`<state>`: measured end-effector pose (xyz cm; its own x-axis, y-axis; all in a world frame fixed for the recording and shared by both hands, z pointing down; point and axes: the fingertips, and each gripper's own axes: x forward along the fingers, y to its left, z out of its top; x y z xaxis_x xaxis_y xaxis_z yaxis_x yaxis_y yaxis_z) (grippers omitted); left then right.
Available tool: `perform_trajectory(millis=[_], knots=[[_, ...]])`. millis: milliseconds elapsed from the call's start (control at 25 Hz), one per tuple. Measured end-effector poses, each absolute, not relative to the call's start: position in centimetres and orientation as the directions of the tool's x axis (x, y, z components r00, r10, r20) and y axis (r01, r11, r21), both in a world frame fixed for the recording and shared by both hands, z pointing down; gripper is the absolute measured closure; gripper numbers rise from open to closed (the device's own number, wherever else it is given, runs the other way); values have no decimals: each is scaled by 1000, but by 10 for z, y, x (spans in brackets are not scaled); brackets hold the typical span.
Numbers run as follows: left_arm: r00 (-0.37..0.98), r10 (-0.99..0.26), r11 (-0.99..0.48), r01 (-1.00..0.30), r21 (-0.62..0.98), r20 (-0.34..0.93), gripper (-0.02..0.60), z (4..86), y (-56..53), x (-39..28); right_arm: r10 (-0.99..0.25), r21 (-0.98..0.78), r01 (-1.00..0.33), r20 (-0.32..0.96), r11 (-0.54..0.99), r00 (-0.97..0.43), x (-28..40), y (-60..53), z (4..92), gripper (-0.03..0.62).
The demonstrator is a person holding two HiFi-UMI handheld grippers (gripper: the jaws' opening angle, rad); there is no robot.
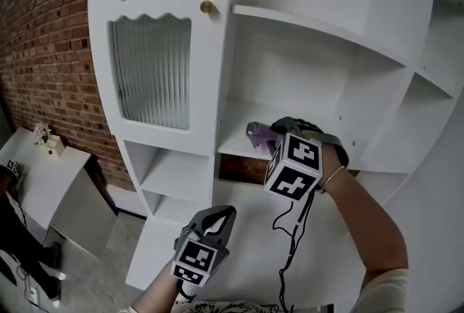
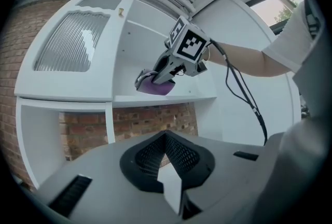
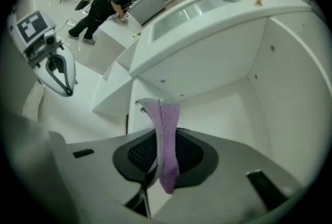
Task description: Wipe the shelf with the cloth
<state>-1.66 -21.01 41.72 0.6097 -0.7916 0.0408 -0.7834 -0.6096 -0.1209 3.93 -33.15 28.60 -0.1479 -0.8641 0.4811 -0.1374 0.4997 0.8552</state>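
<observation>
My right gripper (image 1: 255, 133) is shut on a purple cloth (image 1: 258, 133), at the front left of the middle shelf (image 1: 239, 146) of a white cabinet. In the right gripper view the cloth (image 3: 165, 140) hangs folded between the jaws, in front of the shelf board (image 3: 223, 119). The left gripper view shows the cloth (image 2: 155, 85) bunched just above the shelf's front edge (image 2: 166, 98); touching or apart, I cannot tell. My left gripper (image 1: 217, 219) hangs low, below the shelf, jaws closed together with nothing in them.
The cabinet has a ribbed glass door (image 1: 151, 72) with a brass knob (image 1: 206, 7) at left, more white shelves (image 1: 319, 25) above and to the right (image 1: 435, 87). A brick wall (image 1: 43, 51) and a white table (image 1: 36, 167) stand at left. A black cable (image 1: 293, 232) hangs from my right gripper.
</observation>
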Motion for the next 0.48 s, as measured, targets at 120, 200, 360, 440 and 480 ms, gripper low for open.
perform_trajectory(millis=[120,200,360,440,480], knots=[[606,-795,-605,-787,-125,34,575,413,-217,-12,-896,880,-170,437,444,-77,72,-370,279,513],[598,-801,-597,-793,-122,28,575,410,-224,-10,-911,893,-183,411,412,-41,90,-396,276,513],[581,-814,-578,-806,-124,21,575,407,-238,-12,-924,904,-204,381,375,-12,112,-442,277,513],[575,-818,-573,-811,-121,20,575,407,-245,-12,-925,906,-199,380,374,-11,117,-461,281,513],[573,-819,-571,-812,-117,21,575,408,-249,-12,-923,905,-194,384,379,-13,118,-469,284,513]])
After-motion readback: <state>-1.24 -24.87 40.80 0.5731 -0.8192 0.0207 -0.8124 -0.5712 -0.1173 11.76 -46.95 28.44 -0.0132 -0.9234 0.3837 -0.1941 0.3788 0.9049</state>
